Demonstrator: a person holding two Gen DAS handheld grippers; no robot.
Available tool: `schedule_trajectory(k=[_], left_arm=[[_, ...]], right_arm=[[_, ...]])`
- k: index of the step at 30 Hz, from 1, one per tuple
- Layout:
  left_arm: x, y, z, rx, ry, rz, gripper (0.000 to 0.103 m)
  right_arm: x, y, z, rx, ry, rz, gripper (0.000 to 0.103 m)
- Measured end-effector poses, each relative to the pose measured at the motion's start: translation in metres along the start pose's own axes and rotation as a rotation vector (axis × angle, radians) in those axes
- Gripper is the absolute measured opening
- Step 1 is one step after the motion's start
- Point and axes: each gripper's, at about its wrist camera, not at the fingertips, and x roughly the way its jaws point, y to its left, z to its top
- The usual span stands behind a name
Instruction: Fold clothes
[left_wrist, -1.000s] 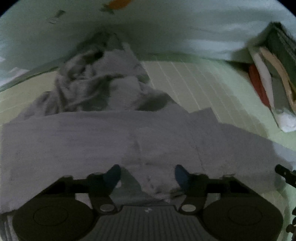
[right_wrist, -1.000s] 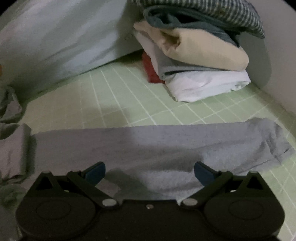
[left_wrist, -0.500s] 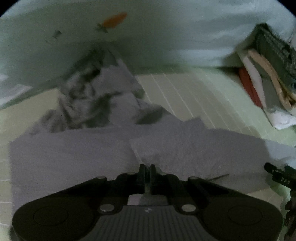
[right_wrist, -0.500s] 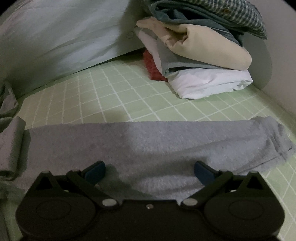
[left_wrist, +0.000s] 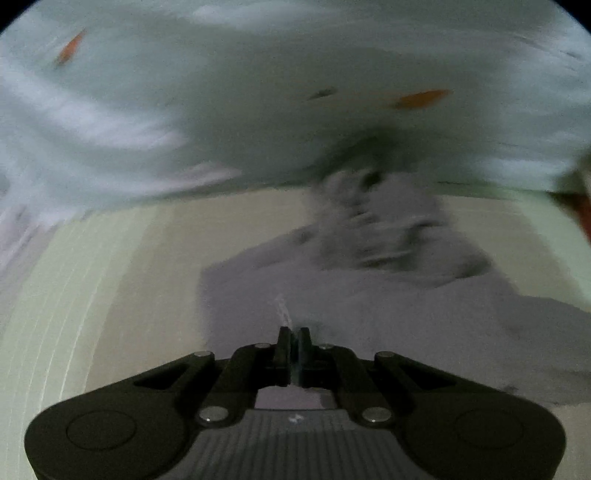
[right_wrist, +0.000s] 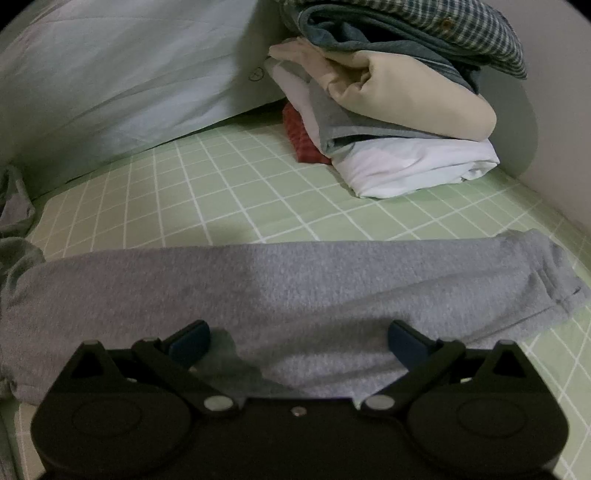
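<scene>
A grey garment (left_wrist: 388, 306) lies on the green checked sheet (left_wrist: 92, 295), bunched up at its far end; the left wrist view is blurred. My left gripper (left_wrist: 294, 334) is shut on the near edge of this garment, and cloth shows under the closed fingers. In the right wrist view a long flat part of the grey garment (right_wrist: 295, 280) runs across the sheet (right_wrist: 240, 192), its cuffed end to the right. My right gripper (right_wrist: 298, 334) hovers over its near edge, open, with grey cloth below and between the blue pads (right_wrist: 190, 338).
A stack of folded clothes (right_wrist: 399, 122) sits at the back right against a pale wall, a checked shirt on top. A large pale pillow or quilt (right_wrist: 110, 81) fills the back left and also rises behind the garment (left_wrist: 258, 110).
The left gripper closed on the garment's near edge, then swung left with it, so the bunched part now sits to the right. The right gripper stayed open and nearly still.
</scene>
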Motion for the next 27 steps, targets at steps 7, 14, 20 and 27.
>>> schedule_trajectory(k=[7, 14, 20, 27], left_arm=[[0.023, 0.020, -0.029, -0.156, 0.124, 0.057, 0.008], [0.017, 0.004, -0.025, -0.122, 0.093, 0.051, 0.071], [0.010, -0.009, -0.024, -0.103, 0.060, 0.001, 0.087], [0.005, -0.020, -0.017, -0.045, 0.035, -0.011, 0.091]], right_arm=[[-0.001, 0.001, -0.001, 0.002, -0.002, -0.002, 0.103], [0.000, -0.002, -0.001, -0.010, -0.002, 0.016, 0.103], [0.002, -0.010, 0.003, -0.013, 0.002, 0.032, 0.103], [0.010, -0.043, 0.010, 0.022, -0.005, -0.061, 0.103]])
